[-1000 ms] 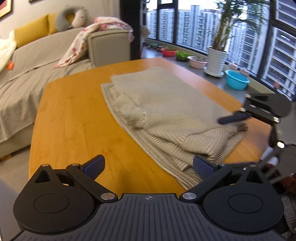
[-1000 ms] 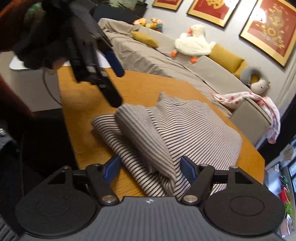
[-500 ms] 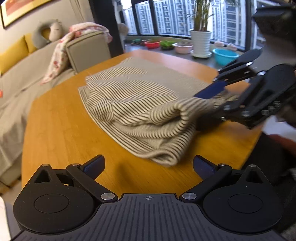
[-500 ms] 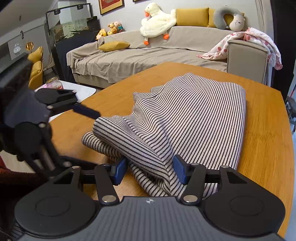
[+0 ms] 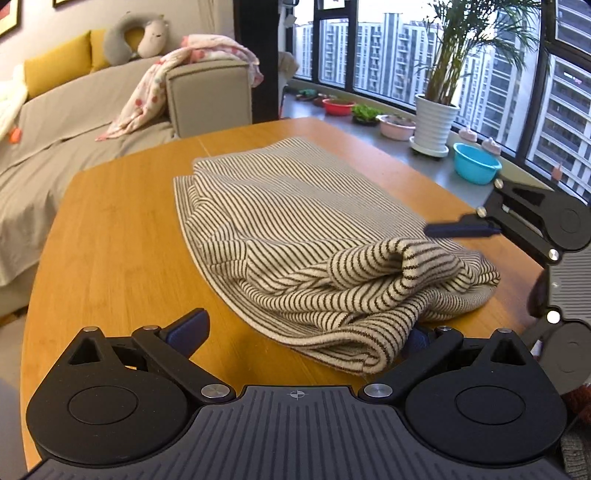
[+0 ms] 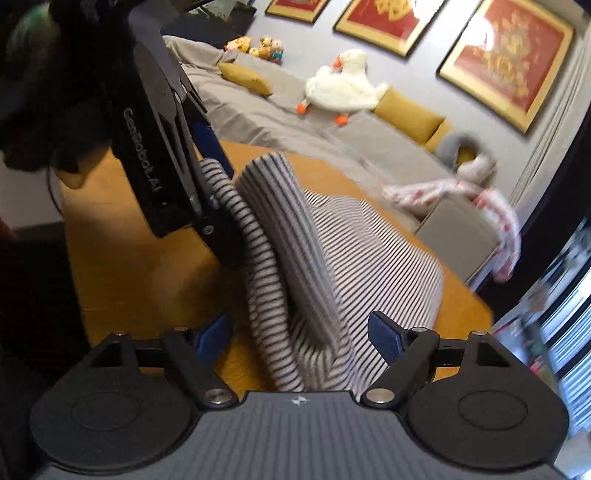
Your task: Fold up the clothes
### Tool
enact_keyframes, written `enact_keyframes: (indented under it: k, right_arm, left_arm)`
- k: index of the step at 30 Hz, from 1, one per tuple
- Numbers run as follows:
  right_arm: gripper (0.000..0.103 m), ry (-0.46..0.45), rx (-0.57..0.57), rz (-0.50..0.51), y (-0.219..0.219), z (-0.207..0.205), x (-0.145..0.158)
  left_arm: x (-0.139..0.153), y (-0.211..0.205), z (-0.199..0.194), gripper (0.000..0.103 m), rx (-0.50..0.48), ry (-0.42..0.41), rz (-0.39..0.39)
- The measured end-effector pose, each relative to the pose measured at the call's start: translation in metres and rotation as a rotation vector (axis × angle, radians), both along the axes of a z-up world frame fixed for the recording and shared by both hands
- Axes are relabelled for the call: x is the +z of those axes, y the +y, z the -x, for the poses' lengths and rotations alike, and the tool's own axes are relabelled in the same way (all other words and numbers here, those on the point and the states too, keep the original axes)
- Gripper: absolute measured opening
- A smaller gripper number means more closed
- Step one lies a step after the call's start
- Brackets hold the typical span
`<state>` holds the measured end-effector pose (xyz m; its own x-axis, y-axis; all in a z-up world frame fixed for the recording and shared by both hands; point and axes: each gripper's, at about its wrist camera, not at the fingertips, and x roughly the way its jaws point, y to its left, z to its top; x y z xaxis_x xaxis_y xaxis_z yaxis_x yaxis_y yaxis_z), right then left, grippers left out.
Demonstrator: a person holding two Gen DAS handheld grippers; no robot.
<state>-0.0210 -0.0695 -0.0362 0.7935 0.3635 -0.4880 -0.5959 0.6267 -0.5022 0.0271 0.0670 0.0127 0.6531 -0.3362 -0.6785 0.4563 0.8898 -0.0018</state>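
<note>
We see striped garment [image 5: 310, 236] on tabletop [image 5: 122, 236], long axis running away; bunched near edge between both fingers. Right gripper [image 6: 301, 334] opening, cloth between, unpinched. Left gripper [image 5: 306, 332] wide, nearer.

The orange wooden worktop [image 5: 110, 236] fills the middle of the left wrist view. At ten o'clock beyond it stands a grey-covered sofa [image 5: 74, 110] with a yellow cushion [image 5: 55, 70] and a grey neck pillow [image 5: 136, 35] on its back. A pink spotted blanket [image 5: 155, 96] hangs over the sofa arm at eleven o'clock. At one to two o'clock, along the window ledge, stand a potted plant in a white pot [image 5: 434, 122], a pink basin [image 5: 397, 127], a red basin [image 5: 338, 107] and a blue basin [image 5: 476, 168]. In the right wrist view a white plush goose [image 6: 343, 86] lies on the sofa at twelve o'clock, under red framed pictures [image 6: 506, 59] on the wall.
</note>
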Motion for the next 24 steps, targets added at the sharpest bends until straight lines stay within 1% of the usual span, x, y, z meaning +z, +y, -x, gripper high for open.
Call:
enact_keyframes:
  k: [3,4,5,6,8,9,11,13,14,19,22,24]
  right_arm:
    - [0.077,-0.021,0.027,0.024,0.008,0.001,0.0]
    - [0.066,-0.03,0.036,0.036,0.01,0.002,0.0]
    - [0.046,-0.039,0.044,0.049,0.012,0.004,0.0]
    - [0.039,-0.043,0.051,0.058,0.014,0.005,0.0]
    - [0.032,-0.019,0.052,0.057,0.014,0.003,0.003]
    - [0.031,0.001,0.05,0.055,0.012,0.003,0.006]
    - [0.03,0.04,0.047,0.05,0.007,0.002,0.013]
    - [0.029,0.07,0.047,0.051,0.001,0.002,0.018]
    - [0.029,0.083,0.048,0.052,-0.002,0.002,0.02]
    - [0.029,0.114,0.065,0.089,-0.006,0.007,0.024]
    - [0.029,0.129,0.091,0.116,-0.005,0.012,0.028]
    - [0.028,0.147,0.104,0.125,-0.005,0.015,0.031]
  left_arm:
    - [0.001,0.001,-0.001,0.103,0.003,0.004,0.01]
    - [0.002,0.001,-0.001,0.103,0.004,0.005,0.013]
    - [0.002,0.001,-0.001,0.103,0.005,0.006,0.016]
    - [0.002,0.001,-0.001,0.103,0.006,0.007,0.018]
    - [0.002,0.003,0.001,0.103,-0.009,0.016,0.029]
    - [0.004,0.007,0.004,0.103,-0.029,0.024,0.046]
    - [0.012,0.02,0.011,0.103,-0.067,0.033,0.106]
    - [0.022,0.037,0.015,0.103,-0.088,0.031,0.173]
    - [0.026,0.04,0.013,0.103,-0.078,0.018,0.181]
    - [0.043,0.052,-0.006,0.103,-0.002,-0.062,0.186]
    - [0.036,0.036,-0.036,0.103,-0.009,-0.058,0.167]
    - [0.027,0.022,-0.058,0.103,-0.023,-0.052,0.119]
